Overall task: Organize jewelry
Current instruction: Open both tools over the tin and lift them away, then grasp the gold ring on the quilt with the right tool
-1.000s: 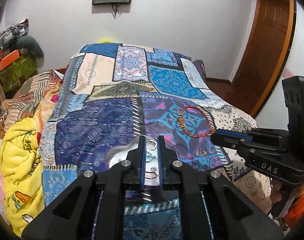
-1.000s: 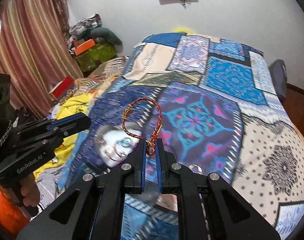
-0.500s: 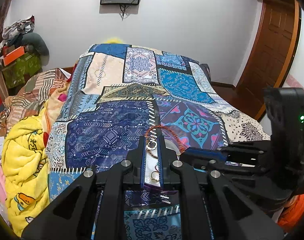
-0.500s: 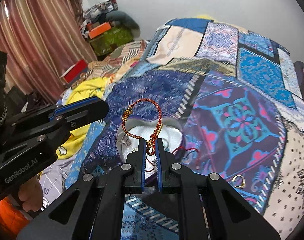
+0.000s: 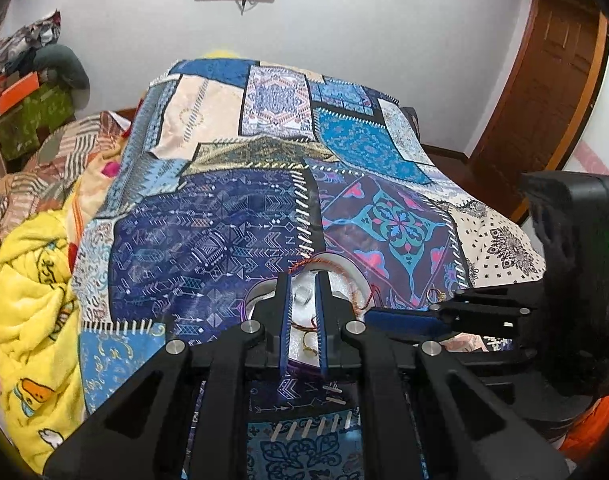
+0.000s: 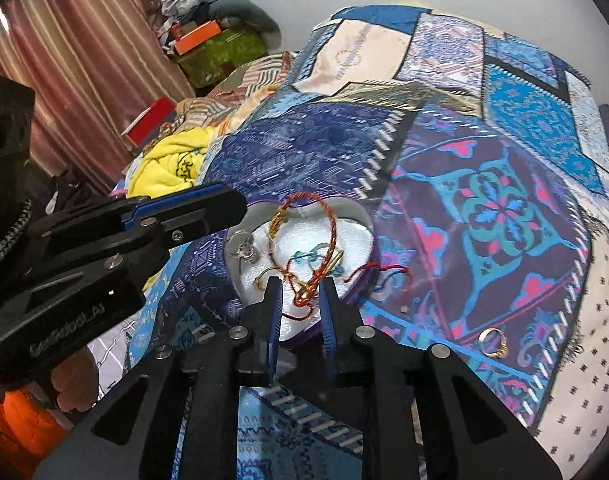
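Red-gold cord bracelet (image 6: 302, 240) — draped in the white-lined heart box (image 6: 360, 220) on the bed (image 6: 484, 208), right tongs (image 6: 300, 304) just parted to release it; left tongs (image 5: 304, 304) shut, empty — gold ring (image 6: 492, 342) awaits on the quilt.

The left gripper (image 5: 304, 300) hides most of the white dish (image 5: 336, 276); the small silver piece (image 5: 303, 295) inside is blurred.

left tongs (image 5: 304, 300): shut, angled down | right tongs (image 6: 300, 300): just been opening, angled down
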Tool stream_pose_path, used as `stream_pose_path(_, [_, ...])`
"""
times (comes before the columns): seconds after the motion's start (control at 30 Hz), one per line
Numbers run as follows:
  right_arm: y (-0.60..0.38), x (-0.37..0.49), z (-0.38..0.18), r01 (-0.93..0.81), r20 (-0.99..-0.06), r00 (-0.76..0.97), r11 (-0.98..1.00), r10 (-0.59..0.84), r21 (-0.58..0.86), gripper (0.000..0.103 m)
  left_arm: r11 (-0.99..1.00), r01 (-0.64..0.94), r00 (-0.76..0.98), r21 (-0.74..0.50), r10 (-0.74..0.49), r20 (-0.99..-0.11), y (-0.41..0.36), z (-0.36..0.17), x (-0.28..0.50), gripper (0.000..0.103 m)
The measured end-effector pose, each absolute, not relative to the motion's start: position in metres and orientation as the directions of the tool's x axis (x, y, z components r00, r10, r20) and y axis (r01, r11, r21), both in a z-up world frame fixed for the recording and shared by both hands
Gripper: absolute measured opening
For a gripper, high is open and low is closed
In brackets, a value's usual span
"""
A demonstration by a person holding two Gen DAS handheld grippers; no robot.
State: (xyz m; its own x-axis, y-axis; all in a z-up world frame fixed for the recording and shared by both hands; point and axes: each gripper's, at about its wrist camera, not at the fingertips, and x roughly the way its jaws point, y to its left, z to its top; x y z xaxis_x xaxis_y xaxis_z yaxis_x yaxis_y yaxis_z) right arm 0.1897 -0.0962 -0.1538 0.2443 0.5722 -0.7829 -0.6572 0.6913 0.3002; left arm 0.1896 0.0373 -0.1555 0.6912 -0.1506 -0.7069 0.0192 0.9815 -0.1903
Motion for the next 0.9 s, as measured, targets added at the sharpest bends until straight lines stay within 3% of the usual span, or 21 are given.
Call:
stream_pose_path(0.2, [-0.124, 0.191, -0.139, -0.618, -0.771, 0.325, 0.74, 0.548, 0.265, 0.017, 0.977, 0.003, 0.694, -0.214, -0.157, -0.702, 0.043, -0.149, 0.19, 0.009])
stream_pose_path(0.43, [-0.164, 0.203, -0.133, -0.531, -0.781, 0.427, 0.825, 0.456, 0.191, 0.018, 0.987, -0.013, 0.711, -0.162, -0.105, -0.695, 0.042, -0.14, 0.185, 0.009])
stream_pose_path(0.53, [-0.181, 0.209, -0.137, -0.487, -0.797, 0.453, 0.86, 0.399, 0.154, 0.018, 0.991, -0.018, 0.713, -0.131, -0.079, -0.696, 0.038, -0.14, 0.182, 0.019])
stream_pose_path(0.7, [-0.197, 0.213, -0.151, -0.447, -0.826, 0.438, 0.883, 0.355, 0.142, 0.028, 0.996, -0.02, 0.717, -0.089, -0.048, -0.695, 0.033, -0.143, 0.177, 0.038])
stream_pose_path(0.9, [-0.192, 0.21, -0.177, -0.458, -0.863, 0.381, 0.878, 0.332, 0.136, 0.028, 0.998, -0.018, 0.704, -0.061, -0.031, -0.71, 0.028, -0.154, 0.176, 0.041])
